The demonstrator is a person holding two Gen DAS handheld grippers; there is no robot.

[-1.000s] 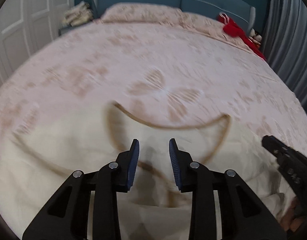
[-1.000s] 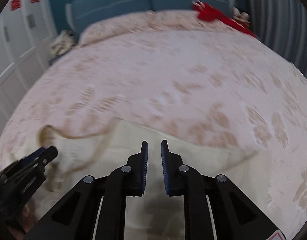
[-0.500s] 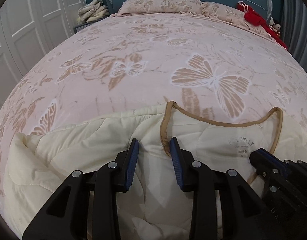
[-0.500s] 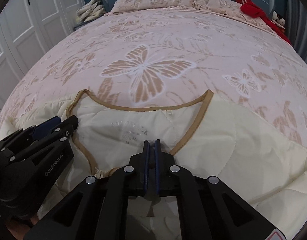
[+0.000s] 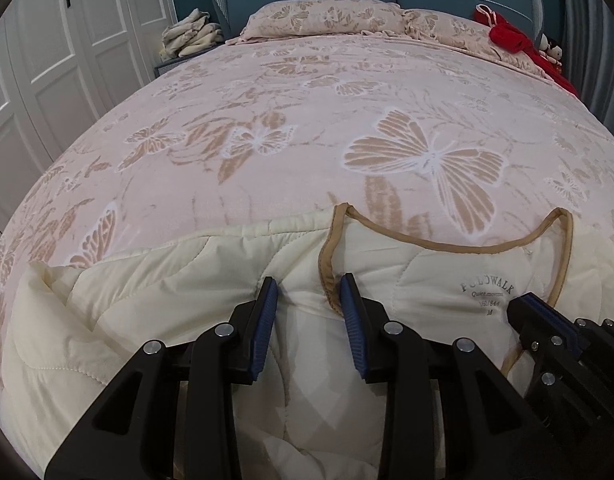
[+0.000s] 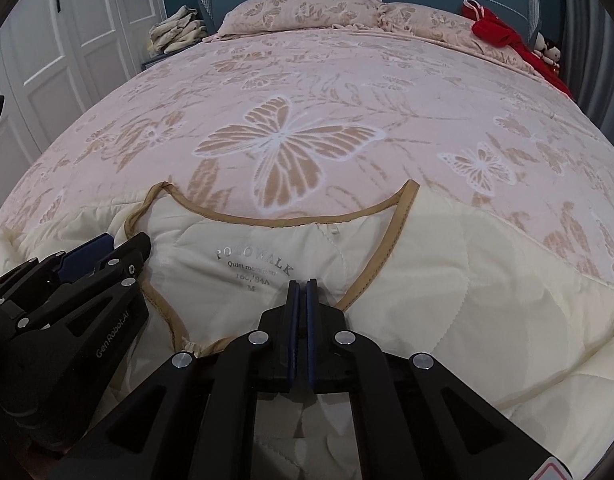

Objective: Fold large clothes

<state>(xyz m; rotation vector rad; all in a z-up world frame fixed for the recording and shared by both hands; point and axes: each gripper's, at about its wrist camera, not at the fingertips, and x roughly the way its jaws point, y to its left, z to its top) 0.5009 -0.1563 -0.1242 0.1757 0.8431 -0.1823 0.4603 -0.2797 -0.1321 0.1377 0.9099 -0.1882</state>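
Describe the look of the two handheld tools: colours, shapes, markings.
The left tool and the right tool are matte black angular plastic with triangular cut-outs, silver round screw heads, and ribbed dark blue finger pads. White "GenRobot.AI" lettering marks the left one's side.

Your jacket (image 5: 195,292) is matt, quilted cream cloth with a smooth tan binding (image 5: 447,243). The bedspread (image 5: 307,128) looks soft and woven. Your fingers (image 5: 263,320) are matt black plastic with ribbed blue pads and shiny metal screws.
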